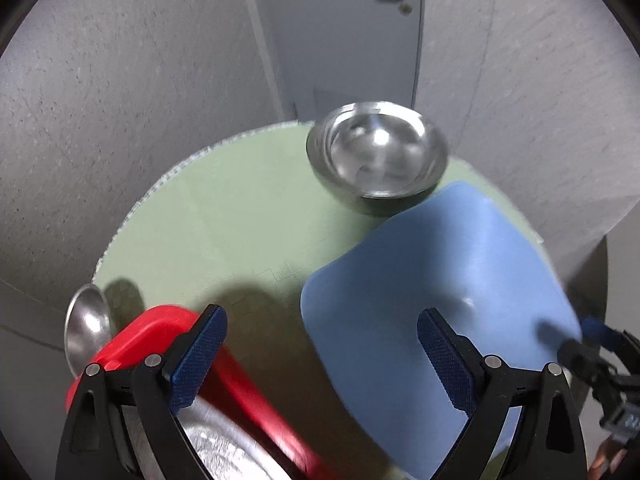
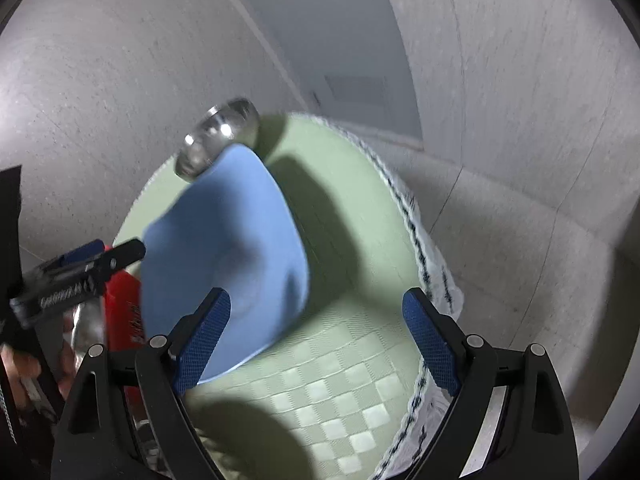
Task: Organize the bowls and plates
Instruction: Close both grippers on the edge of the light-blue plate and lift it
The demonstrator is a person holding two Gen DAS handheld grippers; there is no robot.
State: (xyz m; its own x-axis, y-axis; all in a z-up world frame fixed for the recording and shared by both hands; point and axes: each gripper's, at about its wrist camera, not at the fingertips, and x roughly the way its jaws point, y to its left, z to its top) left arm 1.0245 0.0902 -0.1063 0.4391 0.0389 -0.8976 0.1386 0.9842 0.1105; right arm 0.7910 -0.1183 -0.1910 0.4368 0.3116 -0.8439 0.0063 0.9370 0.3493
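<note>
A blue square plate lies on the green round table, its near edge between my left gripper's open fingers; it also shows in the right wrist view. A red plate holds a steel bowl under my left gripper, which is open and empty. A steel bowl stands at the table's far side, also seen from the right wrist. A small steel dish sits at the left edge. My right gripper is open and empty above the checked mat.
Grey concrete walls and a grey door stand behind the table. The table's woven rim runs along the right. My right gripper shows in the left wrist view; my left gripper shows in the right wrist view.
</note>
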